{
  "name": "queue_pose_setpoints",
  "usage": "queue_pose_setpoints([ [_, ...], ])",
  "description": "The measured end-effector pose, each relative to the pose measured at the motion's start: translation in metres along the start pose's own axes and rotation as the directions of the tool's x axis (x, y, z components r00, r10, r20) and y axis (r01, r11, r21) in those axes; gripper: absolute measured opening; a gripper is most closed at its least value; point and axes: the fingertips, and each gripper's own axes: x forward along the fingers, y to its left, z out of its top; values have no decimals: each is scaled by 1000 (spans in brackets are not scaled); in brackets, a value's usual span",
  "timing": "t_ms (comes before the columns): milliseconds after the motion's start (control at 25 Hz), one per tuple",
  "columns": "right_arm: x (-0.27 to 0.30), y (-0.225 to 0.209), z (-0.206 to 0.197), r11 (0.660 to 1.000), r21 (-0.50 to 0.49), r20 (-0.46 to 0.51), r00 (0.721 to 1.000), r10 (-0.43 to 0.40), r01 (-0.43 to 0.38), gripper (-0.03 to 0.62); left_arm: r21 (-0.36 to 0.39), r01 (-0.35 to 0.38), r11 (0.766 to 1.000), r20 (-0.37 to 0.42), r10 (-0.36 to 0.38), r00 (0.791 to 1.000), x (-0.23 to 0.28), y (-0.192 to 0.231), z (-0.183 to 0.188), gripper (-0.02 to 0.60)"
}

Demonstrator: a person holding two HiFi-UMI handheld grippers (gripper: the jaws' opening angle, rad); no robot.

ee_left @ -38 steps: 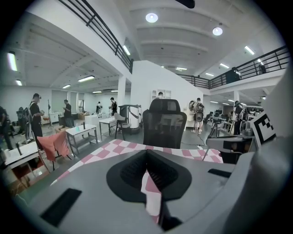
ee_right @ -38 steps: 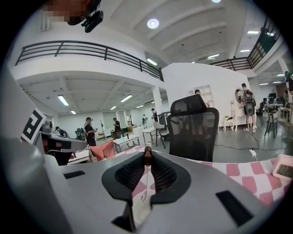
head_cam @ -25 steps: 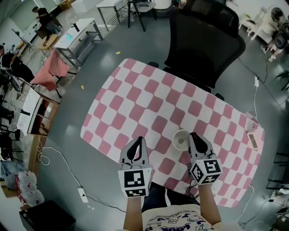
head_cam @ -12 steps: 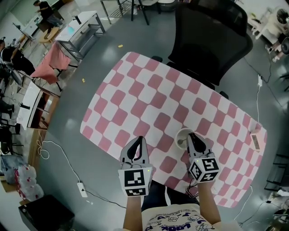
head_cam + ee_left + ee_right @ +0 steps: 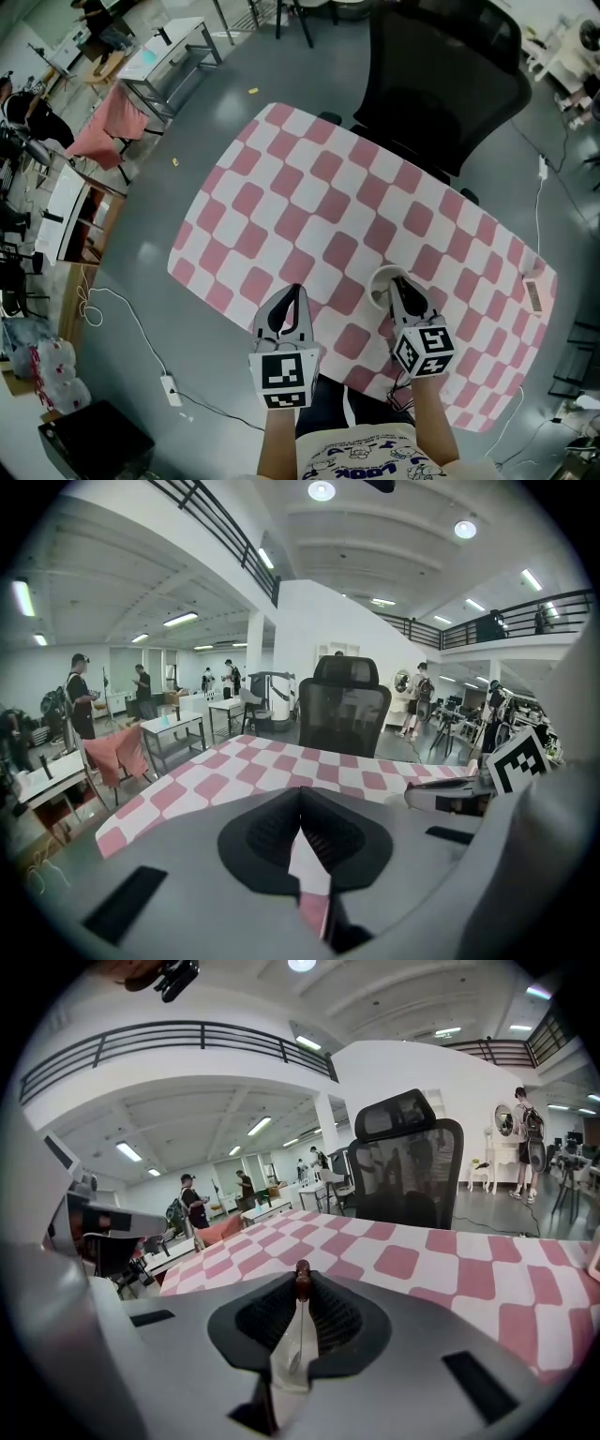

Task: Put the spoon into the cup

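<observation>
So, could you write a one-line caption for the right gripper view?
Right gripper shut on a spoon, facing a pink-checked table and a black chair.

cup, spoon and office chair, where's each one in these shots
cup [image 5: 378, 287]: head view, left side by the rim.
spoon [image 5: 299, 1321]: right gripper view, thin shaft of the handle.
office chair [image 5: 441, 80]: head view, backrest.
</observation>
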Motion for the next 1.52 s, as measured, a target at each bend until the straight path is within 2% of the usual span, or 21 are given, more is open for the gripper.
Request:
queue_pose_setpoints([
  [600, 3, -13, -1, 987, -148, -14, 998, -66, 63, 64, 4, 13, 1000, -7, -13, 1000, 5, -8, -1, 14],
  [800, 3, -27, -6, 983, -155, -27, 994, -103, 98, 74, 9, 21, 1000, -11, -21, 1000, 7, -12, -1, 14],
  [1040, 3, -32, -8, 982, -159, -24, 994, -107, 102, 83, 10, 21, 1000, -12, -21, 1000, 8, -15, -1, 14],
  [1280, 4, -30, -10, 979, -174, -25, 994, -110, 104, 132, 10, 21, 1000, -16, -21, 1000, 8, -17, -4, 14],
  [1520, 4, -37, -11, 978, -167, -28, 991, -132, 125, 150, 5, 16, 1000, -12, -16, 1000, 6, -17, -4, 14],
])
